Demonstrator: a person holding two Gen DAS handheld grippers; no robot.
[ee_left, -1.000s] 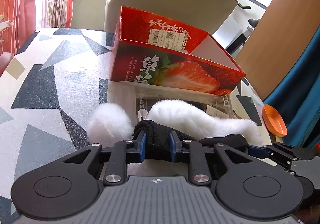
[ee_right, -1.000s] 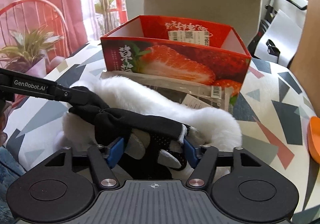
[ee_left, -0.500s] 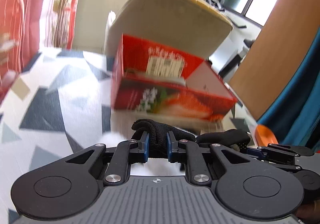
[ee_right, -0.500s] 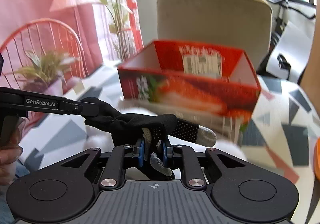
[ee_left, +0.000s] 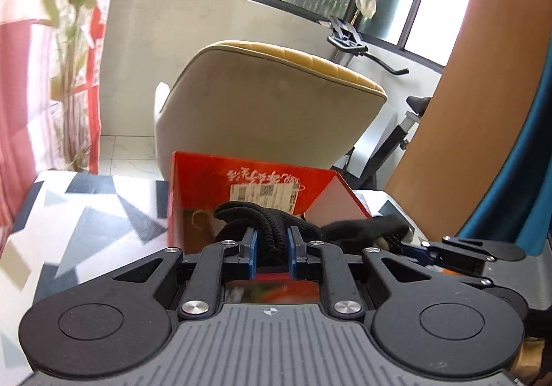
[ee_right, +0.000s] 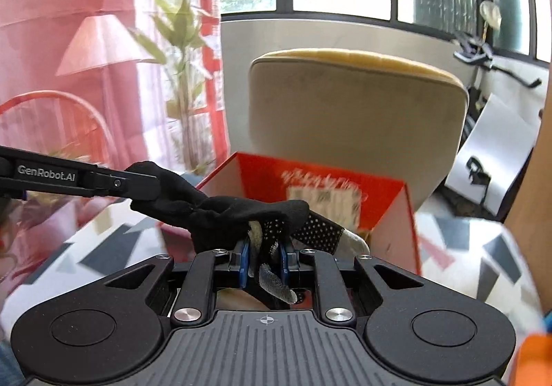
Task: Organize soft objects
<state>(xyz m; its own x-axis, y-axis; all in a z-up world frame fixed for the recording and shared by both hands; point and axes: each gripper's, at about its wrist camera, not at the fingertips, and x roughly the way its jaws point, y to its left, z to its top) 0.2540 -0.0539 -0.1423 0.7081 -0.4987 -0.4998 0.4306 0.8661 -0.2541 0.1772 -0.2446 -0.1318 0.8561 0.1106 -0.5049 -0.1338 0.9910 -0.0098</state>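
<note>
A black knit glove (ee_left: 272, 220) with dotted palm and grey fingertips is held by both grippers. My left gripper (ee_left: 270, 248) is shut on its cuff end. My right gripper (ee_right: 264, 256) is shut on its finger end (ee_right: 276, 224). The glove hangs stretched between them, above the near wall of the open red strawberry box (ee_left: 207, 179), which also shows in the right wrist view (ee_right: 390, 206). The left gripper's finger (ee_right: 103, 180) reaches in from the left in the right wrist view. The white fluffy item is out of view.
The box stands on a table with a grey, black and white triangle-patterned cloth (ee_left: 86, 213). A beige chair (ee_left: 269, 103) stands behind the table. An orange object (ee_right: 534, 358) sits at the right edge. A wooden panel (ee_left: 483, 110) and blue curtain are to the right.
Both grippers have risen and moved forward with the glove, from the white fluffy item on the table up to the box's opening. The right gripper closed on the glove's fingers.
</note>
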